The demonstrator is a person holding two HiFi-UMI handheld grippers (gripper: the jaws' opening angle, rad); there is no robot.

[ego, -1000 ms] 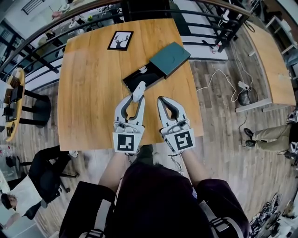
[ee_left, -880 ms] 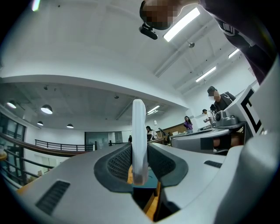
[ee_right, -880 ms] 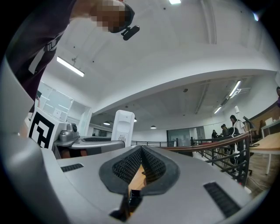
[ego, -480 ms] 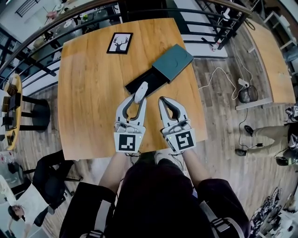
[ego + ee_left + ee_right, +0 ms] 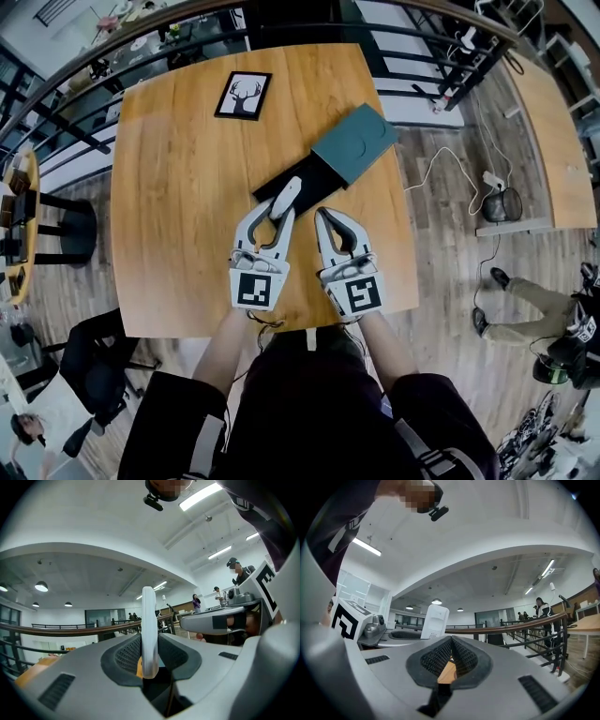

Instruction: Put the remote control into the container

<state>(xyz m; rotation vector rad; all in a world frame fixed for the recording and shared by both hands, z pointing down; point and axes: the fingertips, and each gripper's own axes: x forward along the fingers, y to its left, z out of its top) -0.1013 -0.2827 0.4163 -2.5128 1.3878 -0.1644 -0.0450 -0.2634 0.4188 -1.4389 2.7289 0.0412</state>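
Observation:
A slim white remote control (image 5: 283,197) sticks out forward from my left gripper (image 5: 275,215), whose jaws are shut on its near end. In the left gripper view the remote (image 5: 148,634) stands edge-on between the pads. Its far end hangs over the near end of the black tray of the container (image 5: 302,178), a drawer slid partly out of a teal sleeve (image 5: 354,143). My right gripper (image 5: 325,218) hovers just right of the left one with its jaws shut and nothing in them. The right gripper view shows the remote (image 5: 434,622) to its left.
A framed deer picture (image 5: 243,95) lies at the far side of the wooden table (image 5: 173,206). Black railings run behind the table. A cable and a power strip (image 5: 490,178) lie on the floor to the right, where a person's legs (image 5: 530,300) show.
Both grippers have drifted a little forward and left, bringing the held remote's tip over the near end of the black tray. Neither grip has altered.

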